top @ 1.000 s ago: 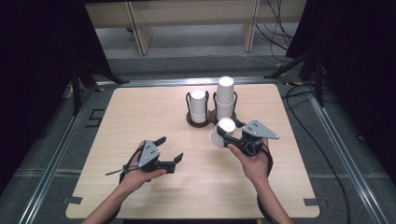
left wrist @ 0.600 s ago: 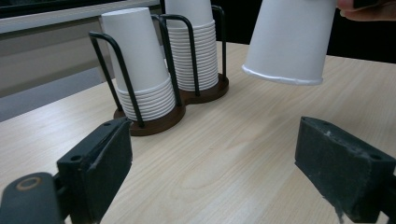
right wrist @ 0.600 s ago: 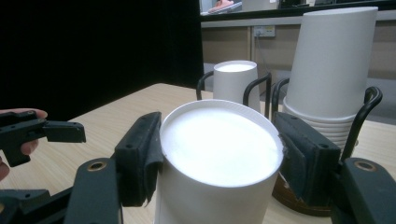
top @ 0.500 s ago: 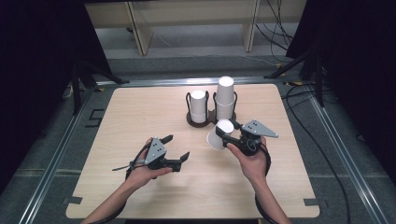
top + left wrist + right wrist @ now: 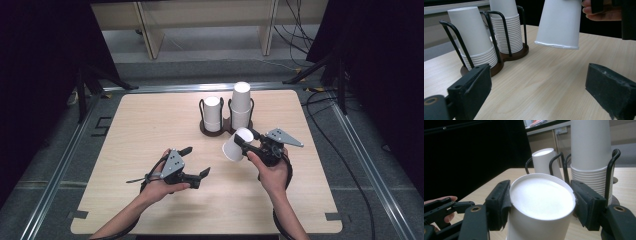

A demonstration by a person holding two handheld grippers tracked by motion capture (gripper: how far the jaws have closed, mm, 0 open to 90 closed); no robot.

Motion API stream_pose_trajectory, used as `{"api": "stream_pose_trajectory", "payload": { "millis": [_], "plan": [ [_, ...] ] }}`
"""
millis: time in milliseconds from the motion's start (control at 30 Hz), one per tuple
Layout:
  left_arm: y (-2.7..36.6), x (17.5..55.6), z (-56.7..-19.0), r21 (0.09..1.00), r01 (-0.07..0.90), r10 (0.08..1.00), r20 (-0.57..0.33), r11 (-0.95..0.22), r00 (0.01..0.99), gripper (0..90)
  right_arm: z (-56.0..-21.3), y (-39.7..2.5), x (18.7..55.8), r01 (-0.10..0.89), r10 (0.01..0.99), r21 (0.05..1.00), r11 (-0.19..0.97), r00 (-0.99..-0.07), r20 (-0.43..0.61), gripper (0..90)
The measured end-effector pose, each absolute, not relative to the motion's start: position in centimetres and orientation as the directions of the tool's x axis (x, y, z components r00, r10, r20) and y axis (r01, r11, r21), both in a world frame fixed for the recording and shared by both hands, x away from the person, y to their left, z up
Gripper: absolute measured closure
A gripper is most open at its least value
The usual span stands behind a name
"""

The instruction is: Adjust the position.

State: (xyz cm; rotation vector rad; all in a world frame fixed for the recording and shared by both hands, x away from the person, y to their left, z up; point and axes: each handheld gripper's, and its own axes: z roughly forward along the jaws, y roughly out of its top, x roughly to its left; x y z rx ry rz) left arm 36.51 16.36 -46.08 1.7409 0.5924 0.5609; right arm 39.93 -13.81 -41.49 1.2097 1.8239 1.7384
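At near left, the left gripper (image 5: 196, 161) hovers low over the desk (image 5: 150, 125), jaws spread wide and holding nothing. Beyond it, at far centre, a dark wire cup holder (image 5: 226, 116) carries two stacks of white paper cups (image 5: 241, 105), upside down, the right stack taller. At right, the right gripper (image 5: 243, 143) is clamped on a single white paper cup (image 5: 236, 145), held bottom up and tilted above the desk, just in front of the holder.
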Motion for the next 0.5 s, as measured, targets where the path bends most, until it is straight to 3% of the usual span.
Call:
{"api": "stream_pose_trajectory", "payload": {
  "millis": [500],
  "plan": [
    [14.9, 36.7, -46.0, 0.973, 0.077, 0.630, 0.080, -0.218, 0.772, 3.9, -42.0, -14.1, 41.4, 0.400, 0.731, 0.893, -0.206, -0.544, 0.412, 35.9]
  ]
}}
